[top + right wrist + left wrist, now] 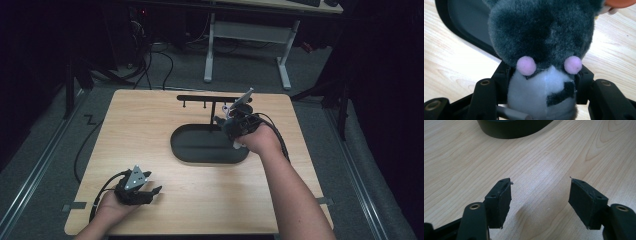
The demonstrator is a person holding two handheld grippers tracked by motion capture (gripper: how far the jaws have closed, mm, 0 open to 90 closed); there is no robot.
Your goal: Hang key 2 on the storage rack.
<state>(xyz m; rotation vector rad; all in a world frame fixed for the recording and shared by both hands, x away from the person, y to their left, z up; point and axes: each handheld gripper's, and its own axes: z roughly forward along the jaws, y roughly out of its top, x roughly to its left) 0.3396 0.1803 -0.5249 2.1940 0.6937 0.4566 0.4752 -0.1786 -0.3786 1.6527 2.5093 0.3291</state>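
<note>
Over the right end of the black oval tray (190, 150), beside the black metal hook stand (207, 99), a small plush toy of dark grey fur with pink cheek dots and a white belly (541, 50) is held by the right gripper (225, 122), its jaws clamped on the toy's white body. The picking-up is judged done; what appears left is for the toy to be set down into the tray or hung on the stand, which cannot be told. The left gripper (540, 200) is kept near the front left of the light wooden table (150, 125), jaws spread apart and holding nothing.
</note>
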